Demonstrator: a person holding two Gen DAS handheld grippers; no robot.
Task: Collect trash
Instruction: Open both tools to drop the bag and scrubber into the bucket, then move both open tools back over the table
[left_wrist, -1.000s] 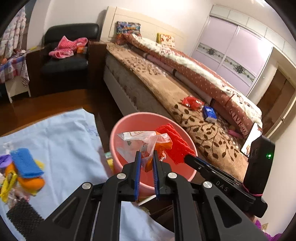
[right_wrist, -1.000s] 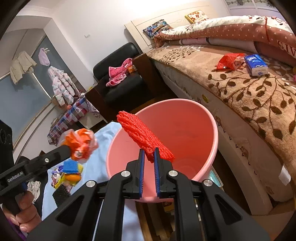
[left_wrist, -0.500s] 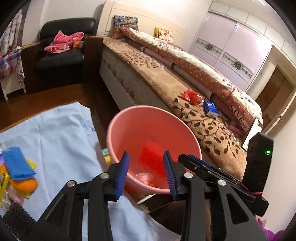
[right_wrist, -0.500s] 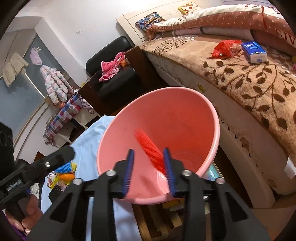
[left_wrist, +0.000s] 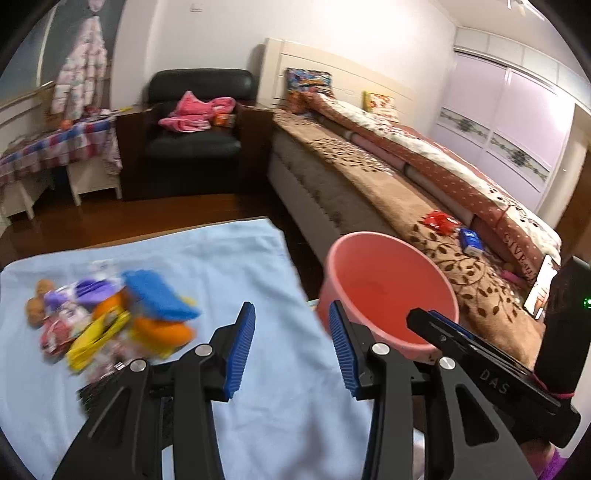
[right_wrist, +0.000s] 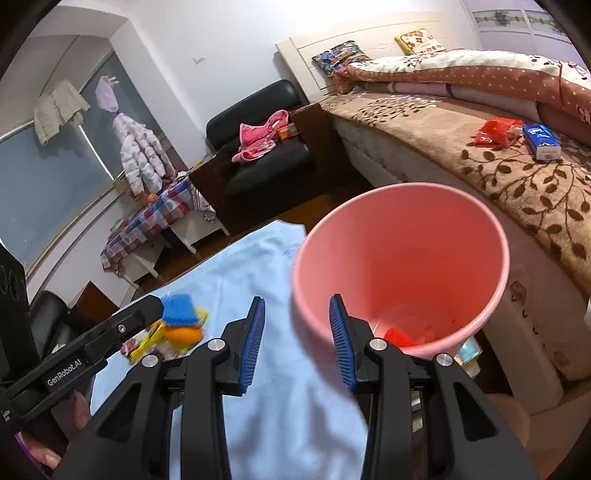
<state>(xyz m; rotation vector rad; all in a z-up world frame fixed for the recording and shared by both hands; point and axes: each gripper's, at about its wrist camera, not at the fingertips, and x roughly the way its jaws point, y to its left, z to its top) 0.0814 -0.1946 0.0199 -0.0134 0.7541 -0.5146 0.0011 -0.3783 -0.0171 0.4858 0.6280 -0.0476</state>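
pink bin parked just off the tabletop edge beside the bed, likely so trash drops straight in; red scraps already at its bottom. remaining trash pile heaped on the blue cloth, well apart from the bin. left tool released, jaws wide, empty, angled between pile and bin. right tool likewise spread and empty, hovering level by the bin's near rim.

One pink bucket, two bed pillows.
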